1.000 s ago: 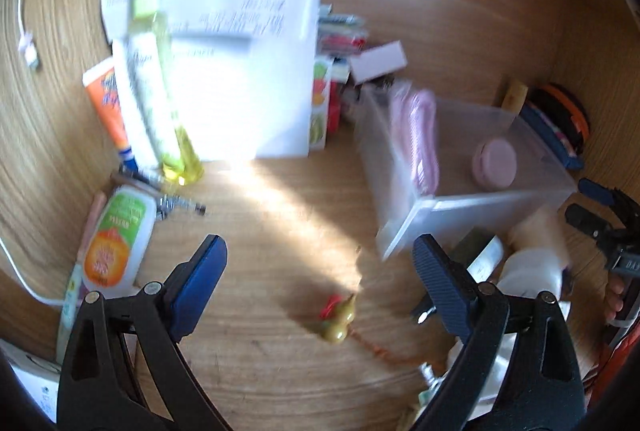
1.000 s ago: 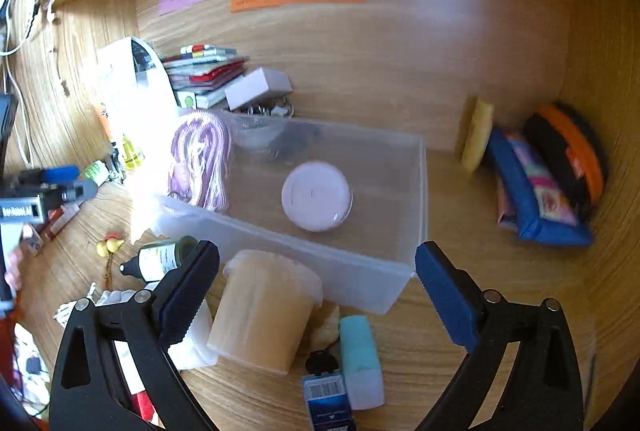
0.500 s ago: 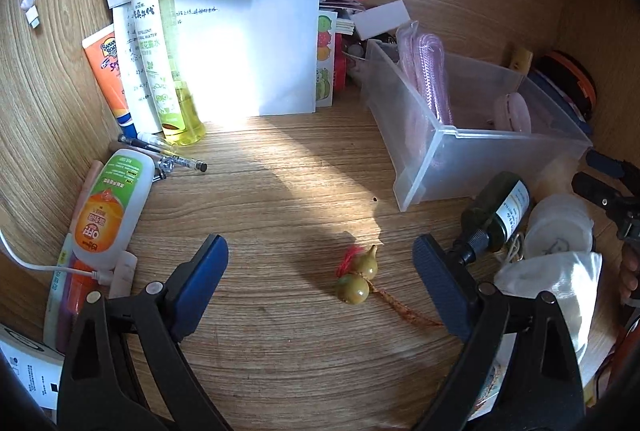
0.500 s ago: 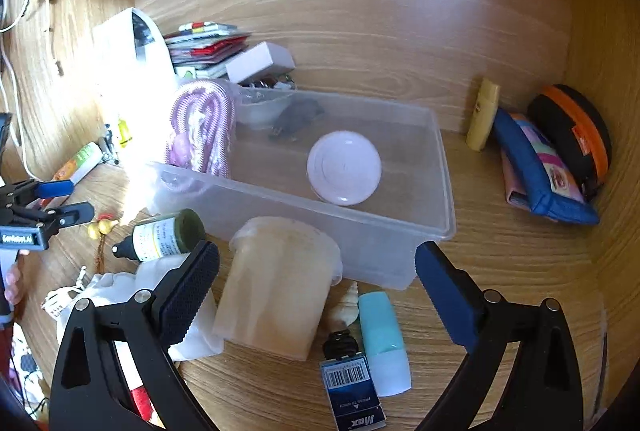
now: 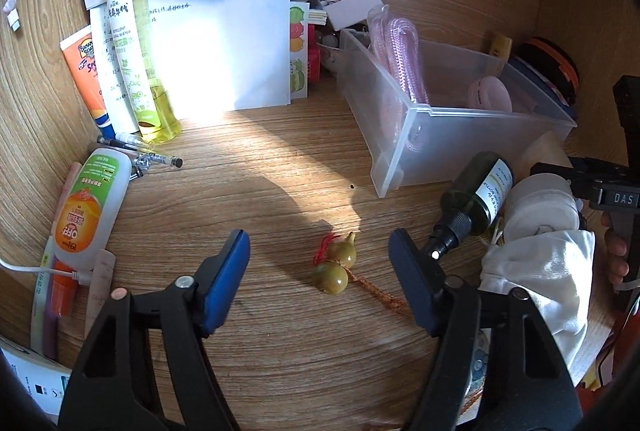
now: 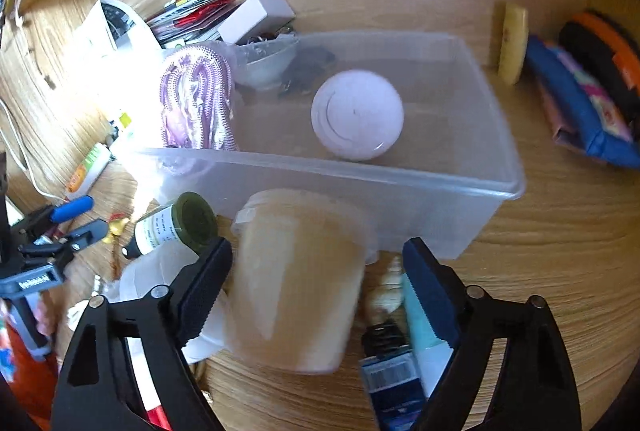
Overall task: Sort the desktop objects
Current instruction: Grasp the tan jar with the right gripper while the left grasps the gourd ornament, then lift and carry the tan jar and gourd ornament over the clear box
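A small olive gourd charm (image 5: 334, 267) with a red tassel and braided cord lies on the wooden desk between the blue pads of my left gripper (image 5: 320, 277). The jaws are closing, and neither pad touches the charm. My right gripper (image 6: 318, 291) straddles a translucent beige tub (image 6: 300, 279) lying against the clear plastic bin (image 6: 472, 187). Its jaws are closing too, with a gap still showing on the right side. The bin (image 5: 404, 147) holds a pink cord (image 6: 196, 99) and a round pink case (image 6: 356, 115).
A dark green dropper bottle (image 5: 476, 191), a white roll and a white cloth (image 5: 552, 271) lie right of the charm. Spray bottle (image 5: 136, 43), tubes, pens and papers crowd the left. A shell, a teal tube (image 6: 420, 327) and a blue box lie beside the tub. Pouches (image 6: 580, 103) sit far right.
Both pairs of jaws have narrowed. The right gripper has dropped closer around the beige tub. The left gripper has sunk towards the gourd charm.
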A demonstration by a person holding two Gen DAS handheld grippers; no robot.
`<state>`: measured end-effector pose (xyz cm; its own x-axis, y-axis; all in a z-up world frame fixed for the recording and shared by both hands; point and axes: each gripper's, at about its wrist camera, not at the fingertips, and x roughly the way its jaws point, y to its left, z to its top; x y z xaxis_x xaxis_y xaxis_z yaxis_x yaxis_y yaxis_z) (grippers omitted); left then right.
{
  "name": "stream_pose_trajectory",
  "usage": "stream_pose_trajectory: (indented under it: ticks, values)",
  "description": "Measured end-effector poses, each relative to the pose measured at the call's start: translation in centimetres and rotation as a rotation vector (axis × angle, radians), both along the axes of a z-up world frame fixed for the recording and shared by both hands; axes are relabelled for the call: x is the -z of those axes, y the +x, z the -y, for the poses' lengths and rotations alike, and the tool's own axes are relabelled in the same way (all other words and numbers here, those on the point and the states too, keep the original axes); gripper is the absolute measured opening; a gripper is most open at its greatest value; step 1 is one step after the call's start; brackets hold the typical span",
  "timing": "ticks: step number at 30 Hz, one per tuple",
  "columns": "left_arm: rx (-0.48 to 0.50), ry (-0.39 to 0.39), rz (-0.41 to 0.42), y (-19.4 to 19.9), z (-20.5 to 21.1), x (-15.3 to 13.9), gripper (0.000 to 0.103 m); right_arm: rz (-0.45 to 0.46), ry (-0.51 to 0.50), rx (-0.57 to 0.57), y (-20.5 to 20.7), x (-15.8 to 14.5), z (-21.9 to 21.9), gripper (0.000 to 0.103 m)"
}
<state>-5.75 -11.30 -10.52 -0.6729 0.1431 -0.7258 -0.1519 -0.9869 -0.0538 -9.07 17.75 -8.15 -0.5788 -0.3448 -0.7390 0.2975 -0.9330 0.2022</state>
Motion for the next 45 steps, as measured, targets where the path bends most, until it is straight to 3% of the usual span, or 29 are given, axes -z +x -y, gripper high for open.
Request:
stream_pose_trajectory:
  ticks: [5,10,15,17,23,32,45]
  values:
    - [0.019,0.013,0.026,-0.2,0.0,0.3,0.059,0.013,-0.008,0.008,-0.5,-0.2,0.4,0.084]
    - [0.051,-0.046,0.054,-0.3,-1.4,1.2,0.039,0.025,-0.024,0.011,-1.1,-0.1,0.7,0.084]
    - [0.067,-0.083,0.066,-0.4,-1.9,1.6,0.027,0.046,-0.015,0.003,-1.3,0.4,0.9,0.067]
    - [0.073,-0.083,0.066,-0.5,-1.9,1.6,0.023,0.041,-0.001,0.0,-1.2,0.5,1.1,0.066]
    - [0.069,-0.06,0.038,-0.2,-1.3,1.0,0.022,0.022,0.0,-0.007,-0.9,0.4,1.0,0.065]
    - [0.031,-0.034,-0.034,0.7,-0.6,-0.2,0.022,-0.104,0.008,-0.033,1.4,-1.2,1.0,0.063]
    - [0.052,0.045,-0.093,2.3,-2.0,-2.6,0.022,-0.102,-0.04,-0.01,2.2,-2.0,-0.9,0.063]
